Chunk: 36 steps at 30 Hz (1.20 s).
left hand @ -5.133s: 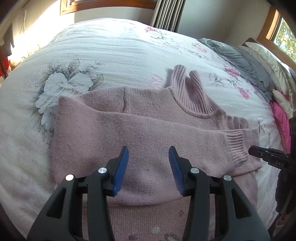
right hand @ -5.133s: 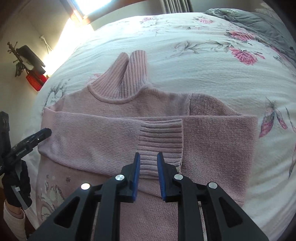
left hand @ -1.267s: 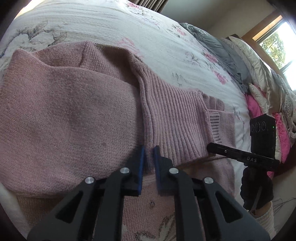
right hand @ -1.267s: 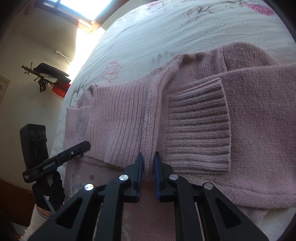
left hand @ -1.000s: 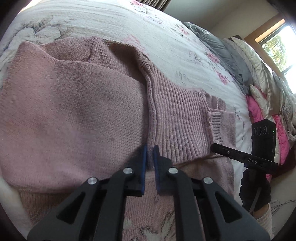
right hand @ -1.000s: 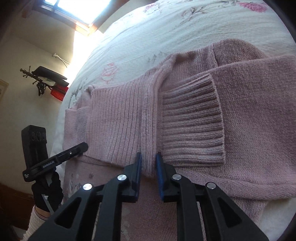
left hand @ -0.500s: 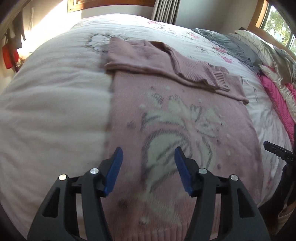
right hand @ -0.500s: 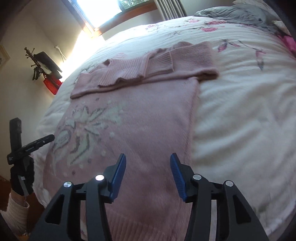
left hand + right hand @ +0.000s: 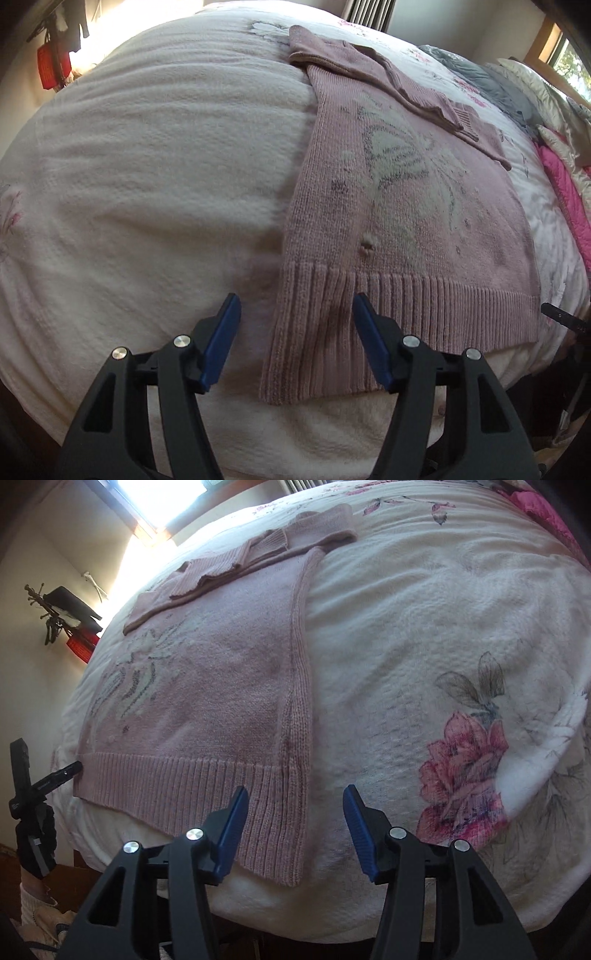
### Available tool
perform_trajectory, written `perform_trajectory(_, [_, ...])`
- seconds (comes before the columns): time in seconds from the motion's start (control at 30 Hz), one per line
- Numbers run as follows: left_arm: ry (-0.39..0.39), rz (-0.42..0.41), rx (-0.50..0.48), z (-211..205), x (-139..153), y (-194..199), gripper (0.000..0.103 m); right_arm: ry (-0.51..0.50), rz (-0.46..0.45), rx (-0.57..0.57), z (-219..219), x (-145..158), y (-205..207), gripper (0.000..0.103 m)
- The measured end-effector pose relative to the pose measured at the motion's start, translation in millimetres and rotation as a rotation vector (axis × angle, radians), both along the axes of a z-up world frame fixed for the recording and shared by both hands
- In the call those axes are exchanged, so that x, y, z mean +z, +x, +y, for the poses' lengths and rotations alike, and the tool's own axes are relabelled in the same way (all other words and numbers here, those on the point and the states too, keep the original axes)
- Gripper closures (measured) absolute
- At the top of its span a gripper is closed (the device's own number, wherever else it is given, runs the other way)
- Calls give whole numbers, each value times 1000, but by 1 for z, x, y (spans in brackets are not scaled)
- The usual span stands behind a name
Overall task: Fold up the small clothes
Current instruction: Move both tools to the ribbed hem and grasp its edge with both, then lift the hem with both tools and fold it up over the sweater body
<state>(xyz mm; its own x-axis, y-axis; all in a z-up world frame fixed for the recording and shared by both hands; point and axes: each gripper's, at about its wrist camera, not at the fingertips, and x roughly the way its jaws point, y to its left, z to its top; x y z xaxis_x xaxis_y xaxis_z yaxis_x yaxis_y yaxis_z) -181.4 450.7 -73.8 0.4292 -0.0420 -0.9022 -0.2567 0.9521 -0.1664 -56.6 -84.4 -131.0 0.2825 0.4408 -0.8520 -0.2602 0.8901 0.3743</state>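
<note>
A pink knitted sweater with a pale butterfly motif lies flat on the bed, its sleeves and ribbed collar folded across the far end. Its ribbed hem hangs near the bed's front edge. My left gripper is open, its fingers straddling the hem's left corner from just above. In the right wrist view the same sweater runs away from me, and my right gripper is open over the hem's right corner. Neither gripper holds anything.
The bed has a white floral bedspread with a pink flower print to the right. Grey and pink bedding is piled at the far right. A gloved hand with the other gripper shows at the left edge.
Both grippers let go of the folded collar and sleeves, opened, and drew back toward the bed's front edge. They now hover over the two corners of the hem.
</note>
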Motion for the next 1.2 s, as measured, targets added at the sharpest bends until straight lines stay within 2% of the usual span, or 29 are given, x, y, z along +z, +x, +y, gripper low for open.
perform_trajectory(0.13, [-9, 1, -17, -3, -5, -2, 40, -9, 19, 18, 4, -10, -4, 48])
perform_trajectory(0.27, [-69, 2, -45, -9, -6, -1, 41, 11, 36, 48, 12, -14, -6, 48])
perform_trajectory(0.37, [-88, 5, -59, -15, -8, -2, 47, 76, 62, 75, 17, -16, -9, 49])
perform_trajectory(0.47, [-140, -2, -57, -14, -9, -4, 51, 75, 66, 76, 19, -19, -11, 50])
perform_trajectory(0.6, [-143, 4, -48, -11, -10, -4, 60, 99, 75, 76, 17, -19, -11, 53])
perform_trajectory(0.63, [-151, 4, -46, -10, -11, -4, 62, 106, 78, 80, 17, -19, -12, 54])
perform_trajectory(0.7, [-161, 4, -28, -7, -12, -5, 75, 122, 90, 89, 18, -21, -13, 62])
perform_trajectory(0.73, [-171, 4, -16, -4, -12, -5, 77, 121, 94, 88, 19, -23, -13, 66])
perform_trajectory(0.8, [-208, -2, 14, 2, -14, -6, 89, 110, 106, 72, 18, -27, -12, 75])
perform_trajectory(0.87, [-265, -13, 40, 9, -15, -8, 93, 133, 130, 54, 13, -29, -10, 89])
perform_trajectory(0.9, [-283, -18, 49, 11, -15, -9, 94, 164, 144, 51, 11, -30, -9, 92])
perform_trajectory(1.03, [-321, -54, 49, 11, -5, -11, 94, 255, 144, 64, 7, -19, -8, 92])
perform_trajectory(1.2, [-340, -129, 23, 10, 22, -2, 94, 369, 122, 57, 1, 8, 4, 92])
